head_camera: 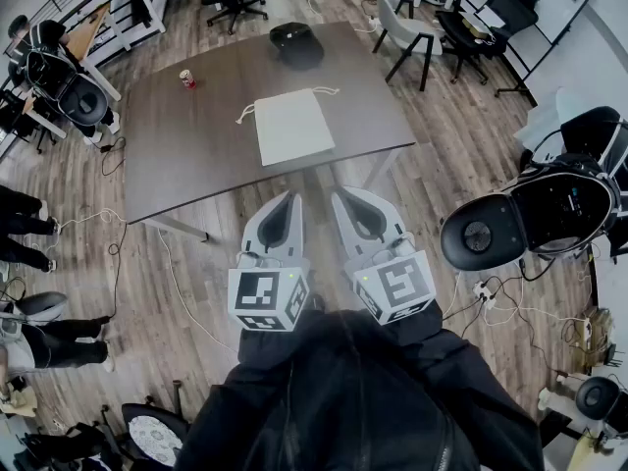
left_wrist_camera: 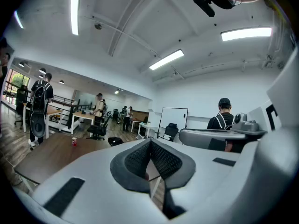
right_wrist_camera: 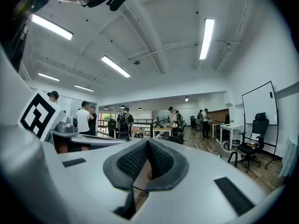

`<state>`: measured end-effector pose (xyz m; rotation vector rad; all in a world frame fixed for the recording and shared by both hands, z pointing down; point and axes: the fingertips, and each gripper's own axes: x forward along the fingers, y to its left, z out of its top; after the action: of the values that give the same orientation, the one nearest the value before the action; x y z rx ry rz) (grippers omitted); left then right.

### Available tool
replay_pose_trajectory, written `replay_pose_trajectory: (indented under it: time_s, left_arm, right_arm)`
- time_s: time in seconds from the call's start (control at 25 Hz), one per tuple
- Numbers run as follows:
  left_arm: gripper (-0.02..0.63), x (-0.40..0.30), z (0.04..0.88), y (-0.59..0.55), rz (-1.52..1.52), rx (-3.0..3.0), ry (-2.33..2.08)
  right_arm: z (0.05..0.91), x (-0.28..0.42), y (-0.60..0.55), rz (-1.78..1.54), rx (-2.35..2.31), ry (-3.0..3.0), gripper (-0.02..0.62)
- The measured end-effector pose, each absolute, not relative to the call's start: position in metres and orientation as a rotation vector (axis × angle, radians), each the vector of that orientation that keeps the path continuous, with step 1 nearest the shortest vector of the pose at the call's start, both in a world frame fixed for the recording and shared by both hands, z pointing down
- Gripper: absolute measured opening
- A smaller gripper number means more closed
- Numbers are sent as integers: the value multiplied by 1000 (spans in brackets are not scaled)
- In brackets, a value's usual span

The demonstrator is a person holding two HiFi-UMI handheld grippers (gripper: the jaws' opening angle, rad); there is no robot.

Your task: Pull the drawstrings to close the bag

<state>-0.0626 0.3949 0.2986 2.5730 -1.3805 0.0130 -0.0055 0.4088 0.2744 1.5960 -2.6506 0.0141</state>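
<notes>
A flat white drawstring bag (head_camera: 293, 126) lies on the dark table (head_camera: 196, 145), its mouth at the far edge. Its cords (head_camera: 247, 110) trail out to the left and to the right (head_camera: 324, 90) of the mouth. Both grippers hover side by side in front of the table's near edge, well short of the bag. The left gripper (head_camera: 291, 197) is shut and empty. The right gripper (head_camera: 338, 193) is shut too, with nothing in it. In the left gripper view the jaw tips (left_wrist_camera: 150, 141) meet, and in the right gripper view the tips (right_wrist_camera: 147, 142) meet as well.
A red can (head_camera: 186, 78) stands at the table's far left. A black bag (head_camera: 296, 45) sits at its far edge. Office chairs (head_camera: 412, 27) stand beyond the table, a black stool (head_camera: 483, 232) is at my right, and cables run over the wooden floor. Several people stand around the room.
</notes>
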Motion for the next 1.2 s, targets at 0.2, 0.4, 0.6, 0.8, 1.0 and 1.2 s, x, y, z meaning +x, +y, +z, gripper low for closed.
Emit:
replay_pose_trajectory:
  time_s: [0.2,0.4,0.6,0.8,1.0,1.2]
  left_arm:
    - [32,-75,302,382,9,2566,-1381]
    - [32,-89,304,377,9,2559,-1375]
    - [32,-97,310,368,13,2552,-1377]
    - [32,-105,322,360,33,2535,-1382]
    - [32,-116,335,354,51,2500,-1401]
    - [32,-112,350,344,78,2481,-1400]
  right_arm:
    - [278,-17,398,16,1590,-2643,23]
    - [273,-31,393,36,1599,-2661,23]
    - [279,-41,386,44,1575,-2672,23]
    - [294,-44,378,71,1569,-2661,23]
    - [306,-48,372,103,1555,-2649,23]
    - [318,-43,360,134,1546,-2649,23]
